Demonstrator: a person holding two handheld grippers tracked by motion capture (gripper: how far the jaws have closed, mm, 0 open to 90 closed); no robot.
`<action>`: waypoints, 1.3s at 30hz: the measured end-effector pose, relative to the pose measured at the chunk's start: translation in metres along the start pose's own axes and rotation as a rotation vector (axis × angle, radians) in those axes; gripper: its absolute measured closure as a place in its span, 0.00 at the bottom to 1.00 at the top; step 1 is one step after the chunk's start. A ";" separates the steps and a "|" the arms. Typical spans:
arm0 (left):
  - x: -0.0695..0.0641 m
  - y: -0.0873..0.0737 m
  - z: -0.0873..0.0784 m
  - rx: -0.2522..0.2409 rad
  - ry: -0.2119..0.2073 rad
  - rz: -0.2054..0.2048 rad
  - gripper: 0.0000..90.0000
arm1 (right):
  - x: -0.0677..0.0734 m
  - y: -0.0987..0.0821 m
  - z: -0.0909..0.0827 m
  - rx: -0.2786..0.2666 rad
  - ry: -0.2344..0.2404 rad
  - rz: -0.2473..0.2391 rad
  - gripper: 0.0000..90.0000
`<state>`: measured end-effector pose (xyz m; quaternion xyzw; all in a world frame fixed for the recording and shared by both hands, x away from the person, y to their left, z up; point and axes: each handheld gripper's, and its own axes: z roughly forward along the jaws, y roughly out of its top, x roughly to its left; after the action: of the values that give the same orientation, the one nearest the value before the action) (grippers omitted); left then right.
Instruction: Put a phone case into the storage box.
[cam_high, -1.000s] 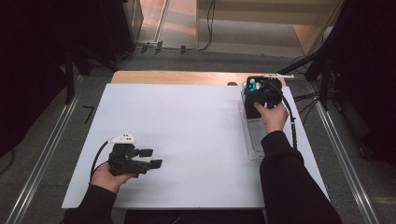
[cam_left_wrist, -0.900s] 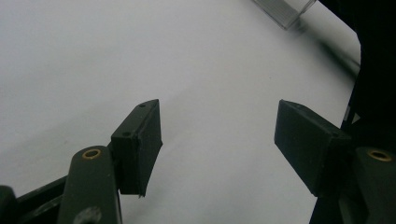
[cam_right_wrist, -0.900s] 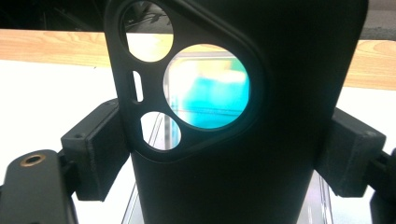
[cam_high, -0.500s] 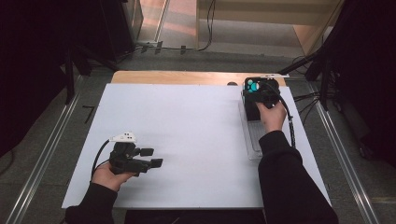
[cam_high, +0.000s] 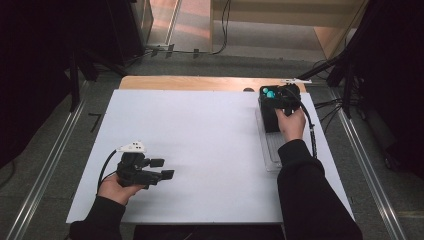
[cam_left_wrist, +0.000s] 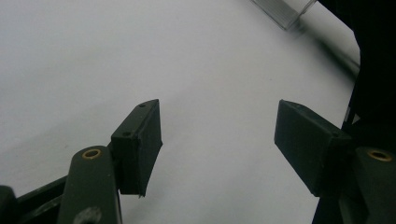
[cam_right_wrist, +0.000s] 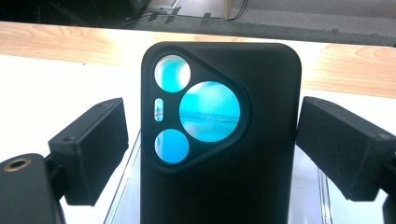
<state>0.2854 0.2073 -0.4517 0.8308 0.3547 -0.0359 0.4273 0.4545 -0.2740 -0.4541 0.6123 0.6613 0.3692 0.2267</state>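
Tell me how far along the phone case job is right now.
Done: the black phone case sits on the clear tray at the table's far right. In hand: the right tool has just been opening its jaws, the case between them. Left: probably drawing that tool away; the left tool waits open over the white table.

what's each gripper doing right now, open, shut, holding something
left gripper: open, nothing between its fingers.
right gripper: open and just been opening, fingers either side of the black phone case, not pressing it.

The phone case (cam_high: 270, 111) lies in the clear tray (cam_high: 270, 155) at the table's (cam_high: 200, 135) right edge.
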 end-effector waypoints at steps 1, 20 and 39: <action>0.000 0.000 0.000 0.001 0.001 0.001 0.36 | -0.001 0.000 0.000 -0.003 0.004 0.005 0.09; 0.001 0.002 -0.001 -0.009 0.001 -0.003 0.36 | 0.004 0.015 -0.045 -0.027 0.130 0.044 0.09; 0.003 0.005 -0.001 -0.013 -0.006 0.001 0.36 | 0.047 0.002 -0.049 0.109 0.301 -0.114 0.00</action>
<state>0.2909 0.2076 -0.4487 0.8282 0.3533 -0.0360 0.4336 0.4121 -0.2388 -0.4148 0.5230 0.7406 0.4067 0.1121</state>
